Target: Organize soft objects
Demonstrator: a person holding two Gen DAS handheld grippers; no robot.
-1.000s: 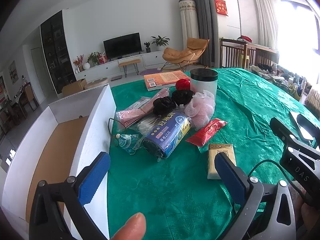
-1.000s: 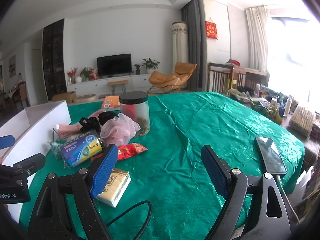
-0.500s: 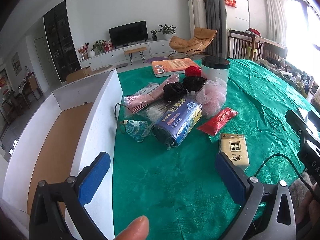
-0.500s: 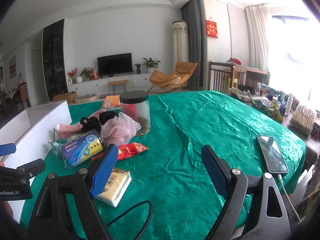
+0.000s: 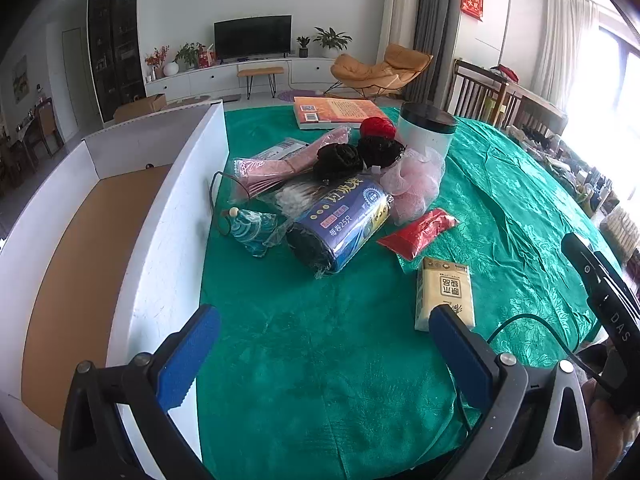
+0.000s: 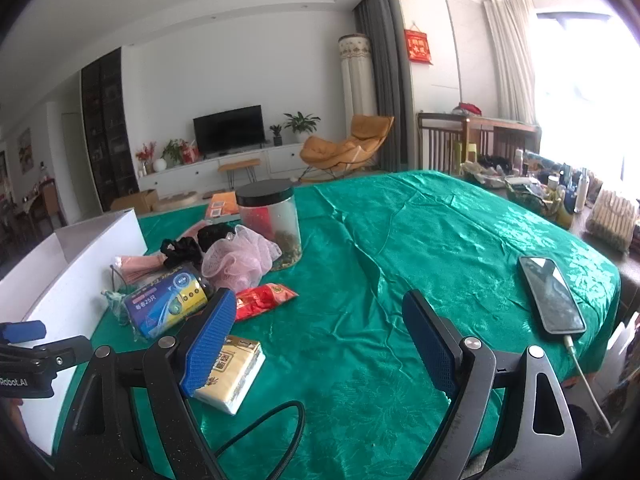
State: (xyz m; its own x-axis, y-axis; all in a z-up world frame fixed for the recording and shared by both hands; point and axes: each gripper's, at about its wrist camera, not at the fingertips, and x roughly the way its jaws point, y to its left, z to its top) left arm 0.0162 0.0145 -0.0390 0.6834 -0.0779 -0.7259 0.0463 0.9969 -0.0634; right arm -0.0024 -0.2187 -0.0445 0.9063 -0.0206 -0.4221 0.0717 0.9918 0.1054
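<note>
One white open cardboard box [image 5: 168, 216] stands at the edge of the green satin tablecloth [image 5: 500, 200]. Just beside the box lie one blue roll of bags [image 5: 340, 224], one pink mesh bath puff [image 5: 412, 188], two black scrunchies [image 5: 340, 158], one red scrunchie [image 5: 376, 126] and one pink packet [image 5: 280, 164]. Farther from the box lie one red foil sachet [image 5: 420, 230] and one yellow tissue pack [image 5: 444, 288]. The left gripper [image 5: 320, 344] and right gripper [image 6: 316, 340] both gape wide, holding nothing.
</note>
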